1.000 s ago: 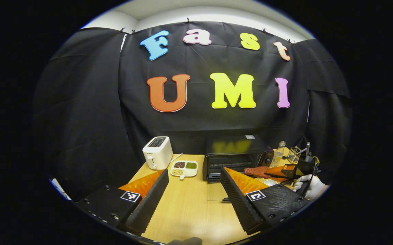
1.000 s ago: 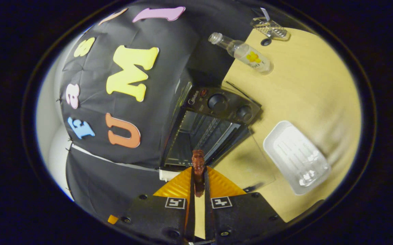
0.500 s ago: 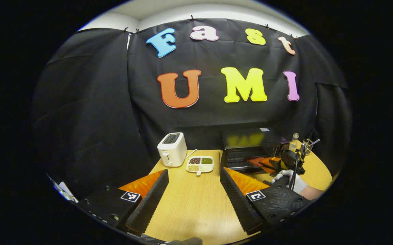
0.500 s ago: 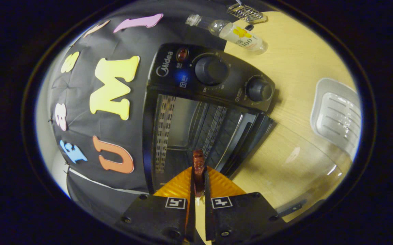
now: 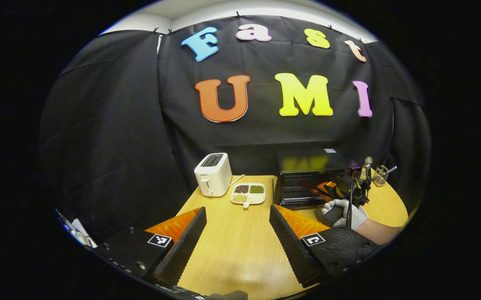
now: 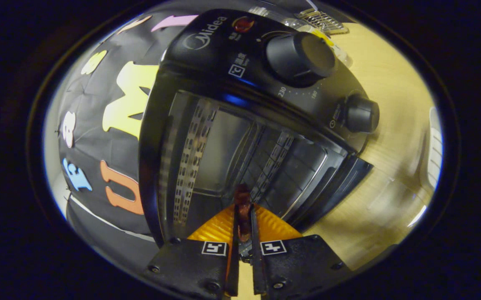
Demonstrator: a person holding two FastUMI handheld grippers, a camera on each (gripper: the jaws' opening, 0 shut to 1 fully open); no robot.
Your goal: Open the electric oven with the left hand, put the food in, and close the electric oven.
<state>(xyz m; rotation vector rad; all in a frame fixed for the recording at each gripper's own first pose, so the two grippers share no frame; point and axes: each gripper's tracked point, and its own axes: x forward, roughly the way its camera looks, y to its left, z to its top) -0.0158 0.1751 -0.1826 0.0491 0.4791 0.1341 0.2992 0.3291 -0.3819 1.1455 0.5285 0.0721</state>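
Note:
The black electric oven (image 5: 303, 183) stands at the back right of the wooden table with its door down. In the right gripper view the oven (image 6: 207, 54) looms close, its cavity and wire rack (image 6: 265, 166) wide before me. My right gripper (image 6: 243, 212) is shut on a thin reddish-brown piece of food (image 6: 242, 204), held edge-on at the cavity's mouth. In the left gripper view that gripper (image 5: 328, 189) and the gloved hand (image 5: 342, 210) holding it reach into the oven's front. My left gripper (image 5: 236, 216) hangs open over the table, with nothing between its fingers.
A white toaster (image 5: 213, 173) and a white divided dish of grains (image 5: 247, 193) stand left of the oven. A bottle (image 5: 366, 166) and a wire holder (image 5: 380, 175) sit to its right. A white tray (image 6: 432, 150) lies on the table beside the oven door.
My right gripper has carried the food forward from in front of the oven to the cavity's mouth. The left gripper has drawn back and to the left, staying open.

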